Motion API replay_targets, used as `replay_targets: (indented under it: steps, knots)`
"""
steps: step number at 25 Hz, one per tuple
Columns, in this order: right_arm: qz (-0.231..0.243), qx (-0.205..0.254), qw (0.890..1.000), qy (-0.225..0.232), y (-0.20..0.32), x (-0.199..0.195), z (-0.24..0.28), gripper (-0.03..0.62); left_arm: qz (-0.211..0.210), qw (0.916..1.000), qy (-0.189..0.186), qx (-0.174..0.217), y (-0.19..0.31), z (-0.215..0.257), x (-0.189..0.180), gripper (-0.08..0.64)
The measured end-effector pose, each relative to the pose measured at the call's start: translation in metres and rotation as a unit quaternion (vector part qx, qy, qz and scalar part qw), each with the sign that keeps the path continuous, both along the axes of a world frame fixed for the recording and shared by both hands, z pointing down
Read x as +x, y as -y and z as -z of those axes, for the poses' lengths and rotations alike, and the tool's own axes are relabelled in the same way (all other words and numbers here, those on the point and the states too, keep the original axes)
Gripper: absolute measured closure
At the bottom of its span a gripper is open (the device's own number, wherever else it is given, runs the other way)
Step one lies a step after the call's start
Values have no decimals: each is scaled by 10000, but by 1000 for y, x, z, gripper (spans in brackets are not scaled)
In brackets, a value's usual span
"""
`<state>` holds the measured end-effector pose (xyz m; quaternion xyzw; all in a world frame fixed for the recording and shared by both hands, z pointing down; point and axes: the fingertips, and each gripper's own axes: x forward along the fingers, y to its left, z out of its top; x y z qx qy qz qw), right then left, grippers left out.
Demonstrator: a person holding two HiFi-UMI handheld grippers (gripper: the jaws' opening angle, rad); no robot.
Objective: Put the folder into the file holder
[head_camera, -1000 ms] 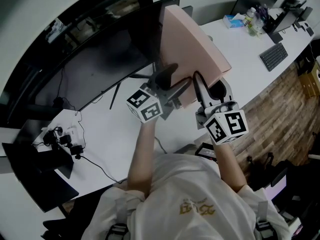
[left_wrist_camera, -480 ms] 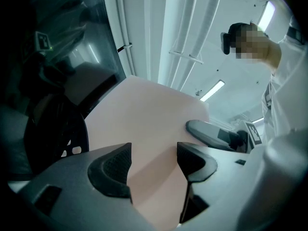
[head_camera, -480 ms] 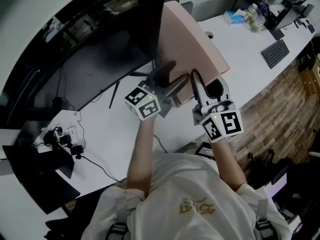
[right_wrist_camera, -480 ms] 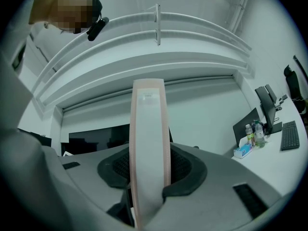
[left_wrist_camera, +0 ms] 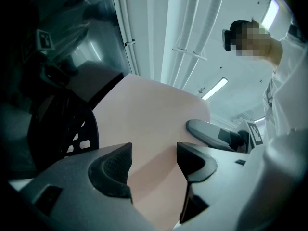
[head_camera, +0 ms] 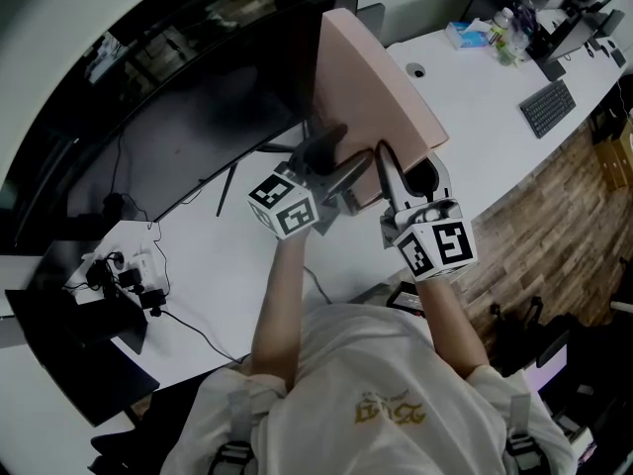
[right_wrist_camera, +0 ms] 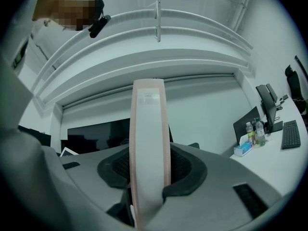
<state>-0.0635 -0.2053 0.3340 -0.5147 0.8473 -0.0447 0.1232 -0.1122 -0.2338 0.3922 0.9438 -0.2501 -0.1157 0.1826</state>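
The pink folder (head_camera: 371, 87) stands upright on edge above the white desk. My right gripper (head_camera: 406, 171) is shut on its near edge; in the right gripper view the folder's pale spine (right_wrist_camera: 149, 143) runs up between the pressed pads of that gripper (right_wrist_camera: 149, 170). My left gripper (head_camera: 331, 161) sits at the folder's left side, open. Between its parted jaws (left_wrist_camera: 154, 162) I see only the folder's flat face (left_wrist_camera: 154, 114) beyond them. A black perforated file holder (left_wrist_camera: 72, 134) shows at the left of the left gripper view, beside the folder.
A large dark curved monitor (head_camera: 178, 97) stands close behind and left of the folder. On the desk (head_camera: 475, 97) to the right are a keyboard (head_camera: 546, 107), a tissue box (head_camera: 465, 36) and bottles. Cables and a power strip (head_camera: 129, 270) lie at the left.
Both grippers and the folder have sunk a little and drifted slightly left in the head view. The right grip holds and the left jaws stay apart.
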Motion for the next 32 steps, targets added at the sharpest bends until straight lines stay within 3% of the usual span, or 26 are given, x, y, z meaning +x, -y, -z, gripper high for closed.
replay_targets:
  steps: [12,32]
  knots:
    - [-22,-174,9998,-109,5,-9,-29,425,101,9986,481,-179,3,-28,-8,255]
    - [25,-285,9991,-303,0,-19,-63,419,220,9960,694,-512,-3,-63,-16,267]
